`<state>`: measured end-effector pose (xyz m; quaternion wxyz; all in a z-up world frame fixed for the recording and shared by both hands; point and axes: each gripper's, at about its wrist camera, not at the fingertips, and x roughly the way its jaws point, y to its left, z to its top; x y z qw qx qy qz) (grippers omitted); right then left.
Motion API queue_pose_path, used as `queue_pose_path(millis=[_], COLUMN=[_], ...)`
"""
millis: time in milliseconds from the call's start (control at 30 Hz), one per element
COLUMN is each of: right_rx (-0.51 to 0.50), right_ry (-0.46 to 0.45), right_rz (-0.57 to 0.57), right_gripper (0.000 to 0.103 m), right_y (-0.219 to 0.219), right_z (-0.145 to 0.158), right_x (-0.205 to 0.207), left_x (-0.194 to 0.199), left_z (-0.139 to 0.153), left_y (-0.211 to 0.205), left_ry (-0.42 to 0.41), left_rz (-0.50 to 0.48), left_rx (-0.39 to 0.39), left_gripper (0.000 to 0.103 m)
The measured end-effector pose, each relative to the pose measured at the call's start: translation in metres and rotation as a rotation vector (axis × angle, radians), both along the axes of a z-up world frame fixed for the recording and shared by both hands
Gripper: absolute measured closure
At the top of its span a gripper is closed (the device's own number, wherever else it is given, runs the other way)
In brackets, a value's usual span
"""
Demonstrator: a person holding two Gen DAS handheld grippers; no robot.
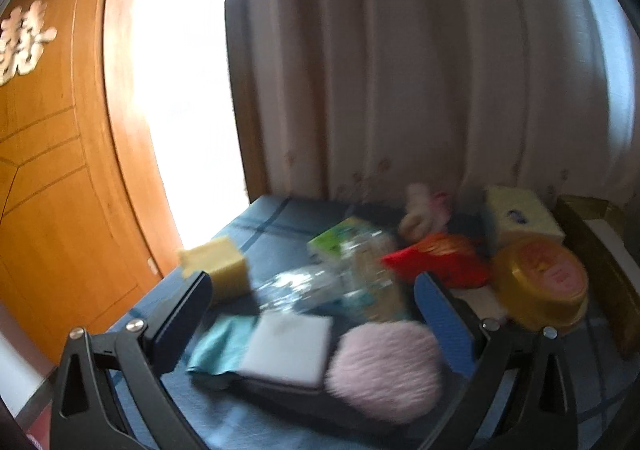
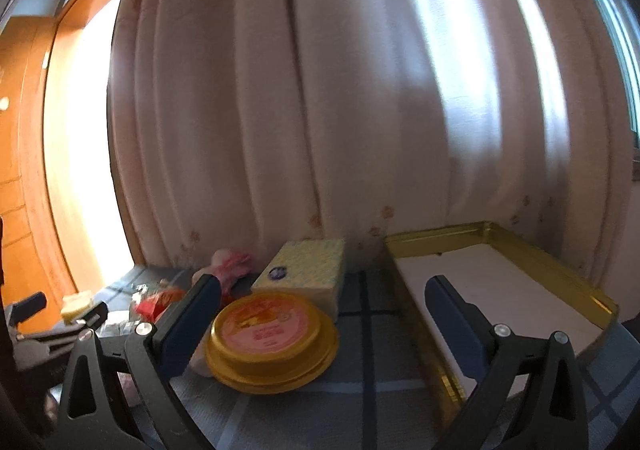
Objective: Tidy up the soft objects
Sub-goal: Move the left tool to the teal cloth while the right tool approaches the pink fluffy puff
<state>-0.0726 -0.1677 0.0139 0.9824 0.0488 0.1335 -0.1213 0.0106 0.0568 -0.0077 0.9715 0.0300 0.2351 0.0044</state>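
Soft pink puff (image 1: pixel 386 368) lies at the table's near edge, touching a white sponge (image 1: pixel 288 346), between the open left gripper's (image 1: pixel 316 296) jaws; pinch its middle gently, while the right gripper (image 2: pixel 324 304) waits open near the gold tray (image 2: pixel 560 270).

Backlit, blown-out window glare, motion blur
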Motion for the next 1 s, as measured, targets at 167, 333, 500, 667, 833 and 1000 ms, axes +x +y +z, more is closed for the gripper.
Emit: queue_pose_path(millis=[167, 333, 500, 667, 833, 1000], right_rx=[0.015, 0.004, 0.022, 0.064, 0.072, 0.051], right_ry=[0.010, 0.072, 0.158, 0.276, 0.407, 0.544], right_rz=[0.071, 0.194, 0.329, 0.454, 0.469, 0.467], right_gripper=[0.001, 0.001, 0.001, 0.001, 0.001, 0.005], right_y=[0.023, 0.059, 0.089, 0.117, 0.133, 0.146], right_z=[-0.001, -0.005, -0.010, -0.020, -0.033, -0.052], right_x=[0.004, 0.015, 0.026, 0.049, 0.072, 0.095], left_x=[0.004, 0.005, 0.010, 0.014, 0.020, 0.024], left_z=[-0.011, -0.026, -0.036, -0.035, -0.042, -0.045], left_y=[0.040, 0.075, 0.103, 0.118, 0.124, 0.126], left_ry=[0.061, 0.121, 0.175, 0.183, 0.234, 0.257], left_rz=[0.065, 0.111, 0.136, 0.152, 0.144, 0.128], left_rx=[0.012, 0.007, -0.006, -0.025, -0.015, -0.045], left_gripper=[0.001, 0.001, 0.003, 0.003, 0.003, 0.007])
